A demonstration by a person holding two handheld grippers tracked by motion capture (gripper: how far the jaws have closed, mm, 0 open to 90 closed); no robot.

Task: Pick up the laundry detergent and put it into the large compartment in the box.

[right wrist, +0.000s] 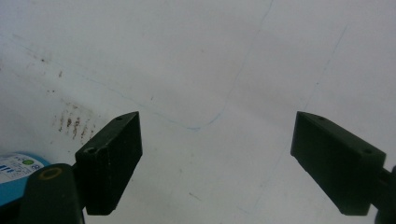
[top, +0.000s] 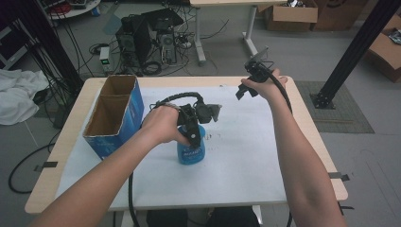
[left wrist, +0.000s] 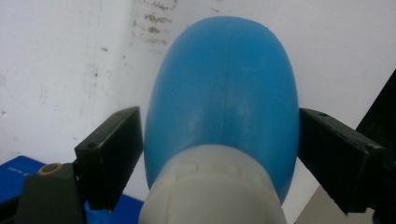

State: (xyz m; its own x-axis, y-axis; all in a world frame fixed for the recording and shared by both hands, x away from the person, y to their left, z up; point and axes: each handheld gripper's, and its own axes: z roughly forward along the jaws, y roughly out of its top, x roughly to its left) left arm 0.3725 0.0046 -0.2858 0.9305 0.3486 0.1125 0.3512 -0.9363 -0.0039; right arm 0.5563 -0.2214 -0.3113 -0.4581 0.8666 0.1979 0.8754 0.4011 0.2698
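Near the middle of the tabletop (top: 246, 142), a little toward its near edge, a blue bottle (top: 191, 150) stands upright on the white sheet (top: 246, 165), and the left tongs (top: 193, 135) come down over its top. From the left gripper view the two black jaws sit on either side of the bottle's blue shoulder, the right jaw touching it and the left one at or just off the surface, so I judge the left tongs clenched on the bottle, or very nearly so. The right tongs (top: 247, 91) are held up over the far right corner, released, with nothing between the jaws.

The bottle looks like smooth moulded plastic with a rounded shoulder, so it is probably light and stiff enough, but slippery where the curve narrows; jaws set on the dome could slide upward. A surer hold would be lower on the straight wall, or just under the white cap (left wrist: 212, 186).

That cap and the seam down the shoulder appear in the left gripper view, while the high view gives what it cannot: the bottle's printed label and the open blue cardboard box (top: 115, 116) well apart at the left edge. Down the right gripper view lie bare sheet and a sliver of the label at the lower left.
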